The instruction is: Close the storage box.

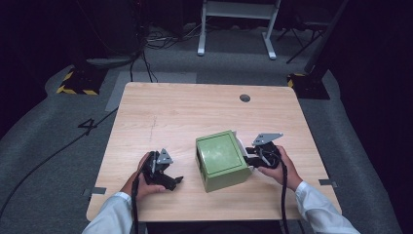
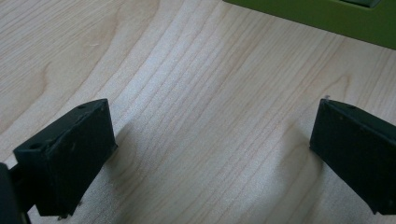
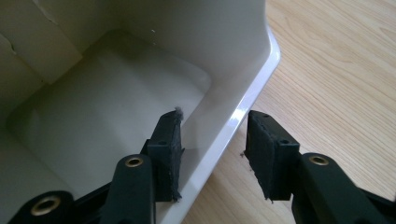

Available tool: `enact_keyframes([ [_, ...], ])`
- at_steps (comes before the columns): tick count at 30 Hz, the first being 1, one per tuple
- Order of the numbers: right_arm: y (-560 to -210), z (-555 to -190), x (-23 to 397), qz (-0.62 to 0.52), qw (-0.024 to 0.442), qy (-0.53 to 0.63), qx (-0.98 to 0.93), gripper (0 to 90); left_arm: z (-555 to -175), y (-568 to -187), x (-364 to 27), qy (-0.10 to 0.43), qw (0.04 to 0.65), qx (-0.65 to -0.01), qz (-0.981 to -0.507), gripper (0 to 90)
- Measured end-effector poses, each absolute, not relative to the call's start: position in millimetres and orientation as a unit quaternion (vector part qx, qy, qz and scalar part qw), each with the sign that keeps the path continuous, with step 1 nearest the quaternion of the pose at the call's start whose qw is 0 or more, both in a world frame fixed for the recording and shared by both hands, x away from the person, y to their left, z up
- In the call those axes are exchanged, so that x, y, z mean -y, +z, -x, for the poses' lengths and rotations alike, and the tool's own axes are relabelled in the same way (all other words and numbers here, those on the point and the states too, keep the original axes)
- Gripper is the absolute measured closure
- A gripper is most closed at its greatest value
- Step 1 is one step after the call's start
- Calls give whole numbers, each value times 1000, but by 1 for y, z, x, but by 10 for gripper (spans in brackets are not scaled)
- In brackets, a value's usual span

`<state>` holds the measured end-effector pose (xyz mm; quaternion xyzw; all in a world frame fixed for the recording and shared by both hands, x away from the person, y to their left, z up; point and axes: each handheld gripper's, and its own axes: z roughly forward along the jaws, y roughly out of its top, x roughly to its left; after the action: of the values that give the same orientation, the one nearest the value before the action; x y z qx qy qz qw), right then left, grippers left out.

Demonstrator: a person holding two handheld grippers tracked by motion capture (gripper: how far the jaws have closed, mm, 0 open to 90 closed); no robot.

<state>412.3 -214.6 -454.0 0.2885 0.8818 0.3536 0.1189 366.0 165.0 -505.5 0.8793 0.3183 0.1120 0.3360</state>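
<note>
Your wooden bench [image 1: 185, 112] carries a green box [image 1: 221, 160] lying on its side toward the near right, its pale open interior [image 3: 107, 93] facing your right hand [image 1: 280, 170]. Your right gripper [image 3: 212, 154] sits at that opening with its fingers [image 3: 168, 149] a little apart, one inside the box and one outside, straddling the white rim [image 3: 243, 109] without pressing it. Your left gripper [image 1: 163, 170] rests on the bench just left of the box, fingers [image 2: 70, 154] spread wide over bare wood, holding nothing.
</note>
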Motion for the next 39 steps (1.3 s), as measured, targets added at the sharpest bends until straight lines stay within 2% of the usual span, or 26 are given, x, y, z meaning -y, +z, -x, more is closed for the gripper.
enact_keyframes([
  [21, -454, -410, 205, -265, 118, 348, -891, 527, -366, -505, -165, 111, 336, -318, -880, 1],
  [29, -450, -411, 210, -259, 120, 350, -892, 485, -366, -505, -165, 110, 336, -317, -880, 1],
  [39, -440, -412, 219, -252, 131, 356, -890, 384, -366, -505, -165, 111, 336, -317, -880, 1],
])
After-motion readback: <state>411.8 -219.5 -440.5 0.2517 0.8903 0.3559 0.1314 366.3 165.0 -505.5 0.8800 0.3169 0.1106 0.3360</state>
